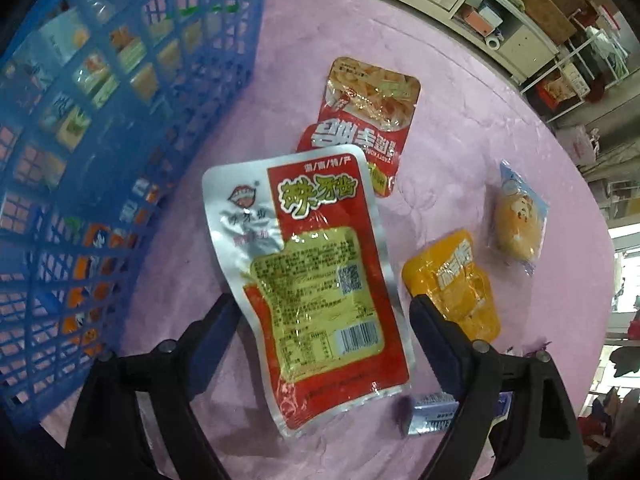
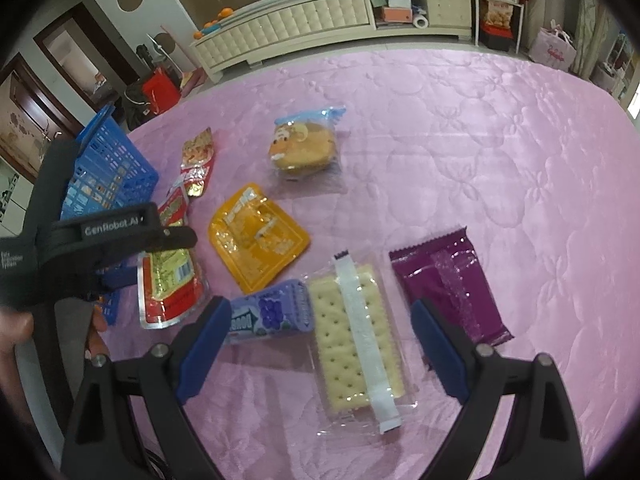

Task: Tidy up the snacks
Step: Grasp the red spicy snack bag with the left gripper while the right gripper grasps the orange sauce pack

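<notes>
In the left wrist view, the left tool (image 1: 322,314) is held with jaws apart around a red-and-silver pouch (image 1: 310,280), beside the blue basket (image 1: 100,152). In the right wrist view, the right tool (image 2: 320,330) is spread apart above a cracker pack (image 2: 356,340) lying on the pink bed (image 2: 500,140).

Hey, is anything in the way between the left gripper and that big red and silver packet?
Nothing visible stands in the way. The left gripper has its jaws open on either side of the red and silver packet, which overlaps the red snack pouch at its far end. The blue basket stands just left of it.
</notes>
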The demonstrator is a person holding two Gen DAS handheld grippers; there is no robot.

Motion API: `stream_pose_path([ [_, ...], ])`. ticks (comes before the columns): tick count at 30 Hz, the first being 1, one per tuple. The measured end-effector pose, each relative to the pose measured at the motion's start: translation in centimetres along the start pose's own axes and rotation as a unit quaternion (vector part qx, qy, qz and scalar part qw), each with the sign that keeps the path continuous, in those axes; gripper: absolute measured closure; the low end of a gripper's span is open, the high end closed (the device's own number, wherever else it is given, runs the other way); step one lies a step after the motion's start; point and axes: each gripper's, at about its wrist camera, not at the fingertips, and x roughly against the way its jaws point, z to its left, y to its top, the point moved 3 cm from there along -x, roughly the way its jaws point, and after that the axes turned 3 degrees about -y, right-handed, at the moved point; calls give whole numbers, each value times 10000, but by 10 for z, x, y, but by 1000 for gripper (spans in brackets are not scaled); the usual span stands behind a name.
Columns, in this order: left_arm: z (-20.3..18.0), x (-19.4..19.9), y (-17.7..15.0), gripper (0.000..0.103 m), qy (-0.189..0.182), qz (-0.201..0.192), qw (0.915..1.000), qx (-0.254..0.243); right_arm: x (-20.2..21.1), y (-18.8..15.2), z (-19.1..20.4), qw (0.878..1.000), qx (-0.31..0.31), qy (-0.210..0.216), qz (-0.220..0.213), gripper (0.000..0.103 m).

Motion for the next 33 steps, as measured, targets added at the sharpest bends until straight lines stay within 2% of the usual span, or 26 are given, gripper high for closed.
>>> stream_pose_path([
  [5, -12, -7, 4, 19, 258, 3, 9995, -162, -3, -3, -3, 10000, -50, 0, 43, 9],
  [6, -14, -8, 4, 22, 369, 15, 9990, -236, -3, -3, -4, 10000, -49, -2, 42, 9],
  [9, -21, -10, 2, 40, 818, 19, 9959, -390, -1, -3, -4, 10000, -62, 16, 23, 9],
  [10, -22, -10, 3, 42, 814, 26, 9959, -391, -1, -4, -4, 10000, -73, 19, 19, 9],
  [14, -18, -5, 7, 47, 769, 176, 9951, -591, 2, -4, -5, 10000, -92, 39, -3, 9],
  [16, -16, -2, 9, 53, 718, 214, 9947, -700, 4, -3, -4, 10000, -63, 38, -8, 9],
  [20, -6, 7, 16, 59, 437, 290, 9951, -841, 9, 4, 6, 9999, 147, 11, -37, 9],
  [23, 1, 14, 17, 69, 225, 230, 9950, -949, 12, 14, 14, 9993, 378, 20, -64, 9],
  [25, 2, 21, 18, 81, 43, 208, 9936, -1106, 12, 21, 19, 9984, 569, -19, -60, 9],
  [28, 5, 19, 14, 87, -122, 394, 9923, -1168, 6, 31, 29, 9961, 882, 20, 36, 9],
  [33, 16, 15, 14, 89, -262, 377, 9908, -1274, -10, 44, 51, 9886, 1474, 20, 295, 9],
])
